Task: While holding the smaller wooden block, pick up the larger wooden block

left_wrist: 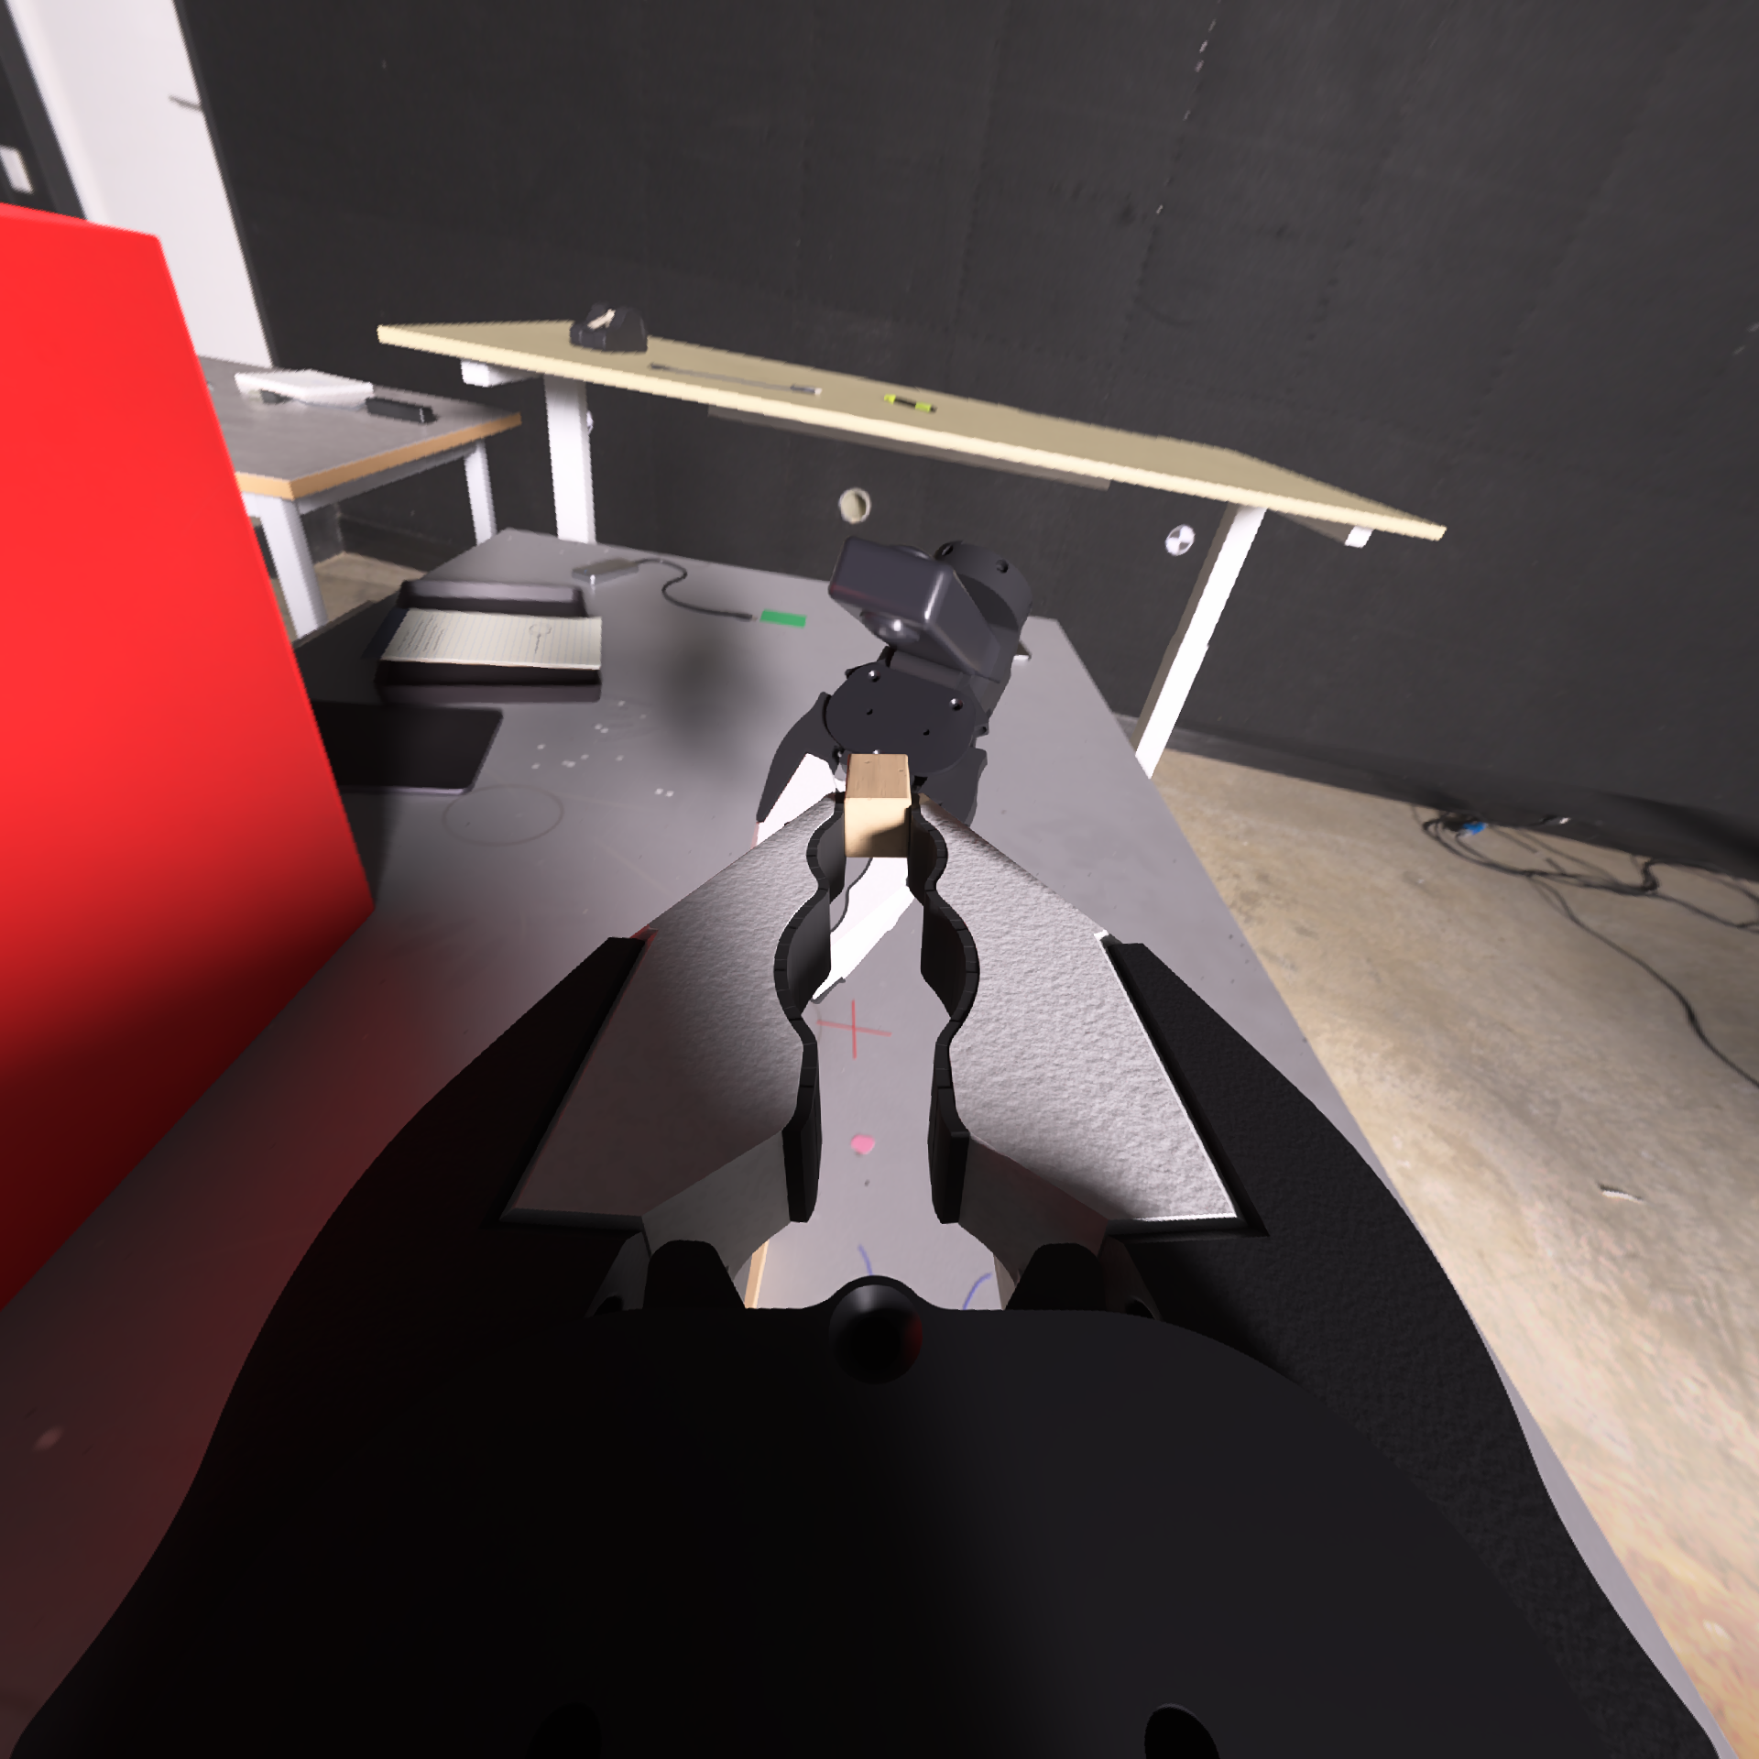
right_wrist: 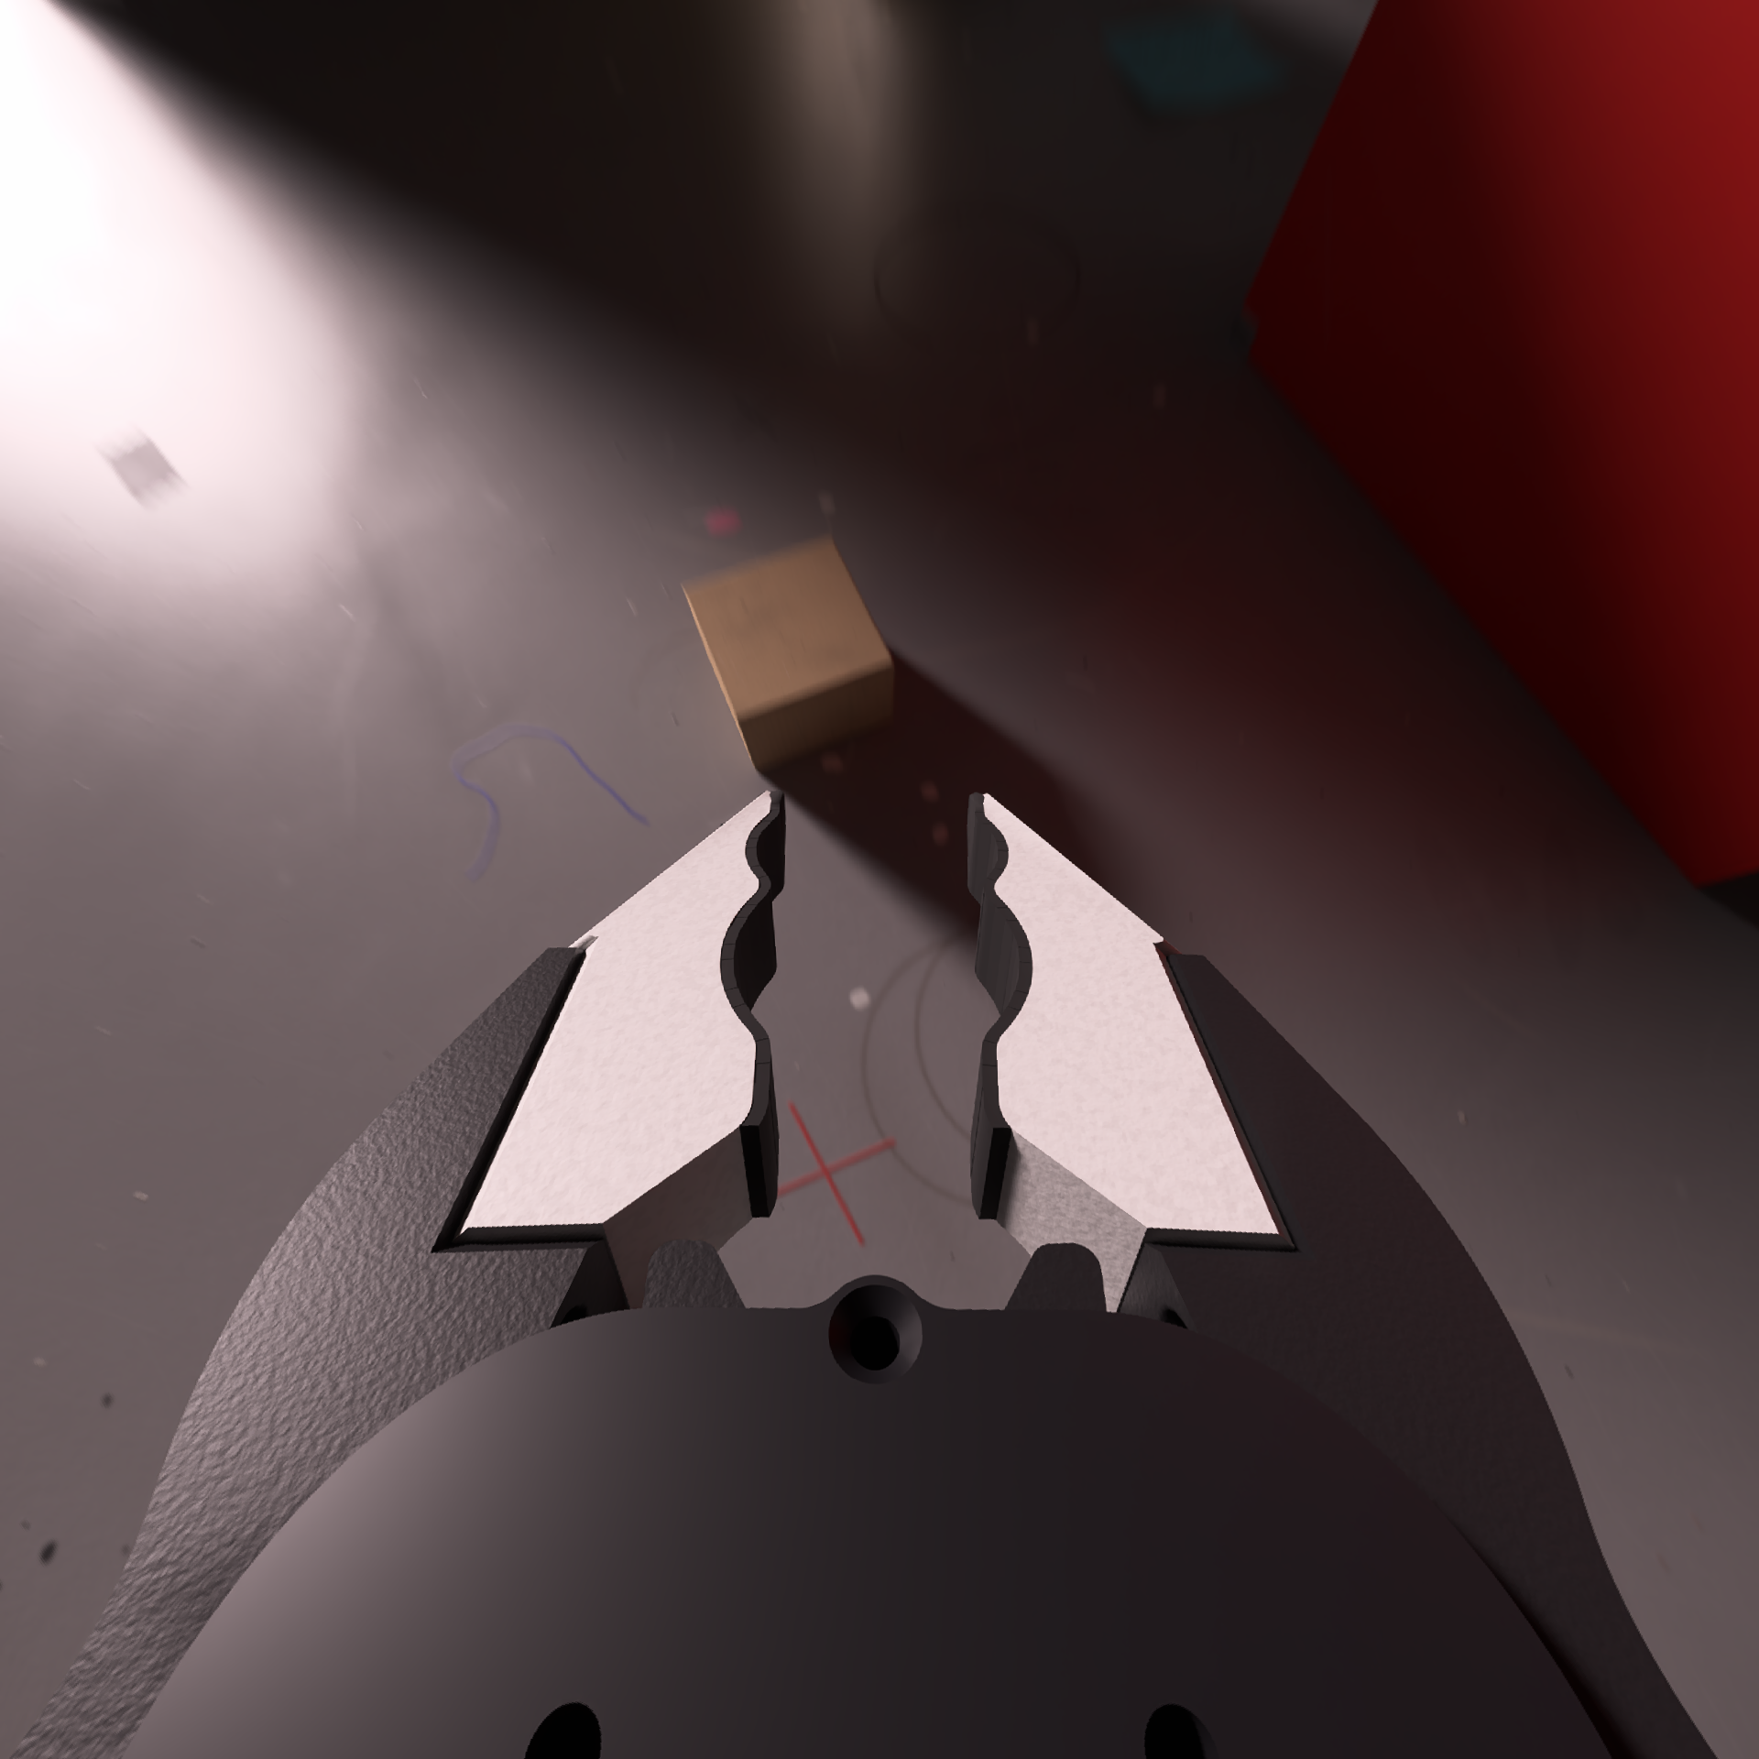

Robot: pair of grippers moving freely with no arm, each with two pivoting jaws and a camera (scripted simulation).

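Observation:
In the left wrist view my left gripper [left_wrist: 878, 826] is shut on the smaller wooden block [left_wrist: 876, 807], a pale cube pinched between the fingertips above the grey table [left_wrist: 533, 914]. Beyond it the right gripper [left_wrist: 914, 666] hangs over the table, pointing down. In the right wrist view my right gripper [right_wrist: 876, 823] is open and empty. The larger wooden block [right_wrist: 790, 647], a tan cube, sits on the table just ahead of and slightly left of its fingertips, apart from them.
A big red box [left_wrist: 143, 714] stands on the table's left side, and shows at the right in the right wrist view [right_wrist: 1542, 400]. A tray with a notepad [left_wrist: 495, 638] and a cable lie at the table's far end. The table's right edge [left_wrist: 1237, 914] drops to the floor.

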